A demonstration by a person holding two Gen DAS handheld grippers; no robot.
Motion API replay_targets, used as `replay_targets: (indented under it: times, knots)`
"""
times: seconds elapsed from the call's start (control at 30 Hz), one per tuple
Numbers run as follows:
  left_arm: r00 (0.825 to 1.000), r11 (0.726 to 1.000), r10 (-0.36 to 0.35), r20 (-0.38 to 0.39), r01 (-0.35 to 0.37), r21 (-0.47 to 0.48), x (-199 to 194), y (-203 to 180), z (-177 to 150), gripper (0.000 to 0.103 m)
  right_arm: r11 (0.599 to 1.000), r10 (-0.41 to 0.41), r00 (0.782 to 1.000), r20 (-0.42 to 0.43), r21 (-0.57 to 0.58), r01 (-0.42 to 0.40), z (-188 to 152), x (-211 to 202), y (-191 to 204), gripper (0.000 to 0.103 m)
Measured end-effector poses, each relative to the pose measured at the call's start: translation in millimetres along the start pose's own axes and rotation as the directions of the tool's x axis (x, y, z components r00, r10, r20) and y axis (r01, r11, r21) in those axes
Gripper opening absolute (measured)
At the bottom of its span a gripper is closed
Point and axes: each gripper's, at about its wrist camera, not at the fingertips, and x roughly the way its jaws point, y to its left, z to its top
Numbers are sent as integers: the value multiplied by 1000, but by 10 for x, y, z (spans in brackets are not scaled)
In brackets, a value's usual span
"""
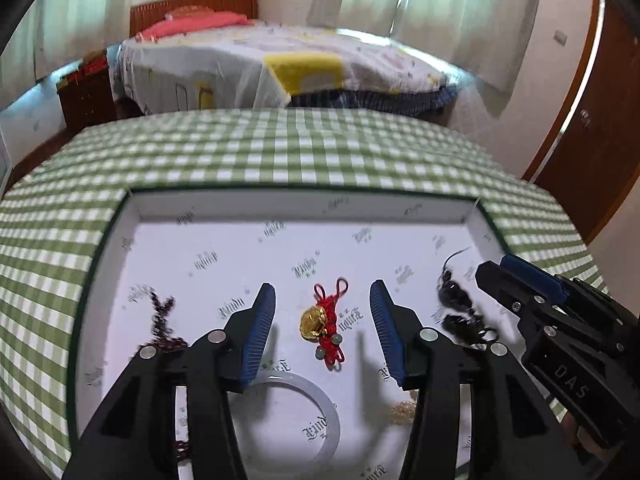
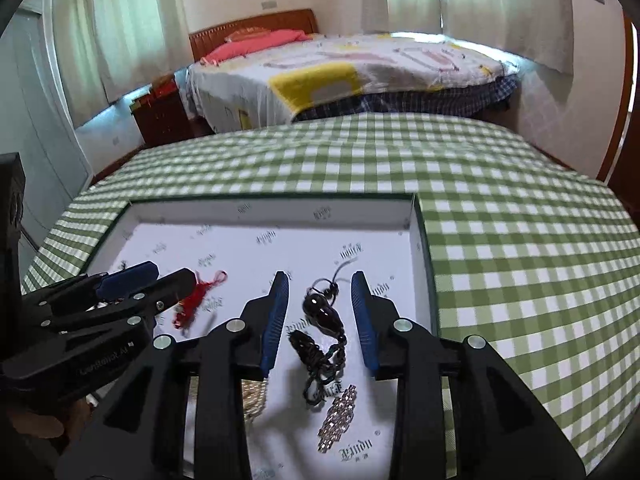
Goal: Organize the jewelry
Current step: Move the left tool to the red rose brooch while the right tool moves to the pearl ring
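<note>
2 sets of my fingers hang apart over white box on checked surface: left gripper brackets red-corded gold charm, right gripper brackets dark bead pendant; both pieces lie released for sorting.

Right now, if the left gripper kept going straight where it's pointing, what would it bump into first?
Most likely the red knotted charm with the gold bead. It lies on the box floor right between the left gripper's open fingers, untouched. Depth is hard to judge, so it might meet the paper floor just beyond instead.
</note>
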Motion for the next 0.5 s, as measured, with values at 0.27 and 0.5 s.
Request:
replay_targets:
  times: [0.27, 0.5]
  knots:
    - [990, 999, 38, 134, -42, 28, -528, 91, -100, 54, 1000, 12, 997, 78, -5, -11, -28, -448, 156, 32]
    - [976, 996, 73, 206, -81, 28, -896, 223, -330, 54, 1000, 11, 996, 87, -18, -10, -340, -703, 255, 32]
